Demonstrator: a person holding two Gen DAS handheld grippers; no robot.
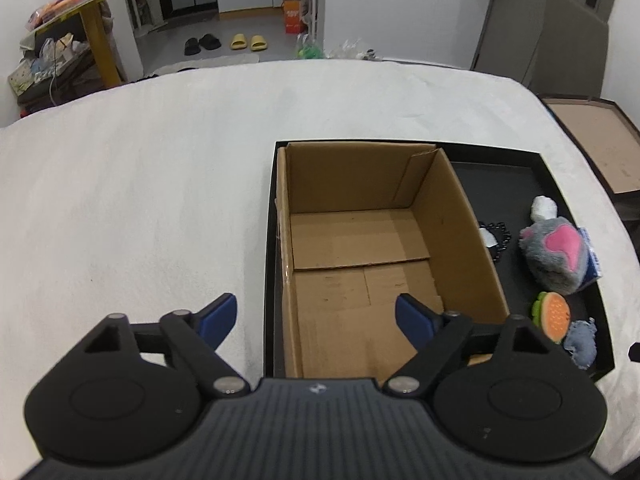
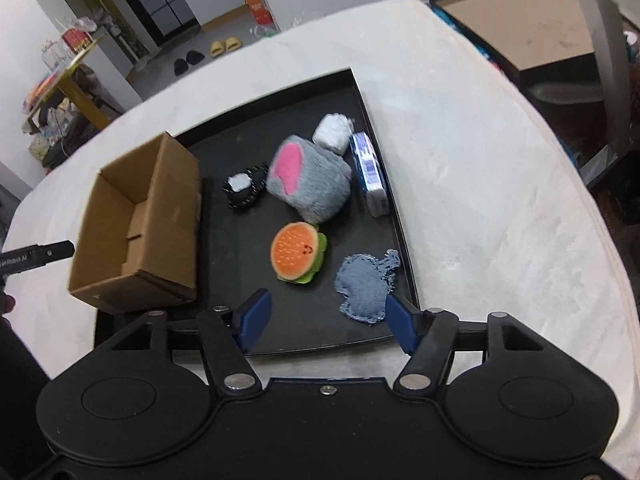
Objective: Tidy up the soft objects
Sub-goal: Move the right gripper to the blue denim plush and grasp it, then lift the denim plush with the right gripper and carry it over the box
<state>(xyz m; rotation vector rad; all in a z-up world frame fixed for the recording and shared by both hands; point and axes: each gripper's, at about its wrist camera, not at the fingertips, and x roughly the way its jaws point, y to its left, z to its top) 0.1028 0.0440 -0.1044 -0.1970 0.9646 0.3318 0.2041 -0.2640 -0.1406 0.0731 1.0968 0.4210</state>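
An empty cardboard box [image 1: 360, 240] [image 2: 140, 224] stands in the left part of a black tray [image 2: 304, 320] [image 1: 520, 176]. On the tray to its right lie a grey and pink plush [image 2: 308, 180] [image 1: 556, 256], an orange burger plush [image 2: 298, 252] [image 1: 550, 316], a blue denim pouch [image 2: 366, 284] [image 1: 582, 342], a white soft lump [image 2: 332, 132] [image 1: 542, 208], a black beaded item [image 2: 244, 188] [image 1: 496, 240] and a blue and white packet [image 2: 370, 176]. My left gripper [image 1: 316, 320] is open and empty over the box's near left edge. My right gripper [image 2: 328, 320] is open and empty above the tray's near edge, just short of the denim pouch.
The tray rests on a white cloth-covered table [image 1: 140, 180] [image 2: 480, 160]. A brown board in a dark frame [image 2: 520, 28] [image 1: 592, 140] sits beyond the table's right side. The left gripper's body [image 2: 36, 258] shows at the left edge of the right wrist view.
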